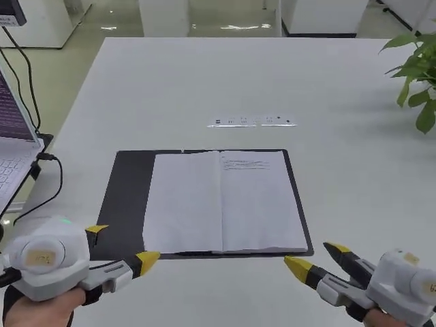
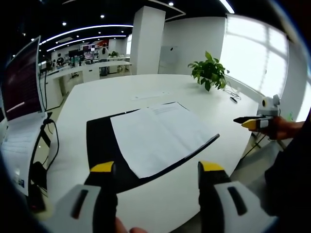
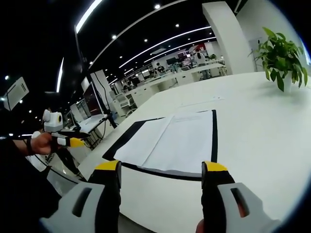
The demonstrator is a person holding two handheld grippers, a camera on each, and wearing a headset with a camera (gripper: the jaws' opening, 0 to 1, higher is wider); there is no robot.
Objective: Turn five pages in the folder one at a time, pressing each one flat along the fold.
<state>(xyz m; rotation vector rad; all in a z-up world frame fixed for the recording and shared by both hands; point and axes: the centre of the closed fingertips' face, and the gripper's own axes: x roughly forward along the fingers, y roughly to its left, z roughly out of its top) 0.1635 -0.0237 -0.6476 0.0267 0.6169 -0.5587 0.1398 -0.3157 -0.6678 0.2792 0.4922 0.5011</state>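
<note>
A black folder (image 1: 128, 197) lies open on the white table, with white pages (image 1: 225, 201) spread flat on both sides of the fold; it also lies ahead in the left gripper view as the folder (image 2: 104, 141) and in the right gripper view as the folder (image 3: 127, 138). My left gripper (image 1: 122, 244) hovers open at the folder's near left corner, nothing between its yellow-tipped jaws. My right gripper (image 1: 317, 257) is open just off the near right corner, holding nothing. In their own views the left gripper (image 2: 157, 169) and right gripper (image 3: 162, 167) both face the pages.
A laptop (image 1: 10, 136) with a cable stands at the table's left edge. A potted plant (image 1: 417, 75) is at the far right. A flush socket strip (image 1: 252, 122) sits in the table behind the folder.
</note>
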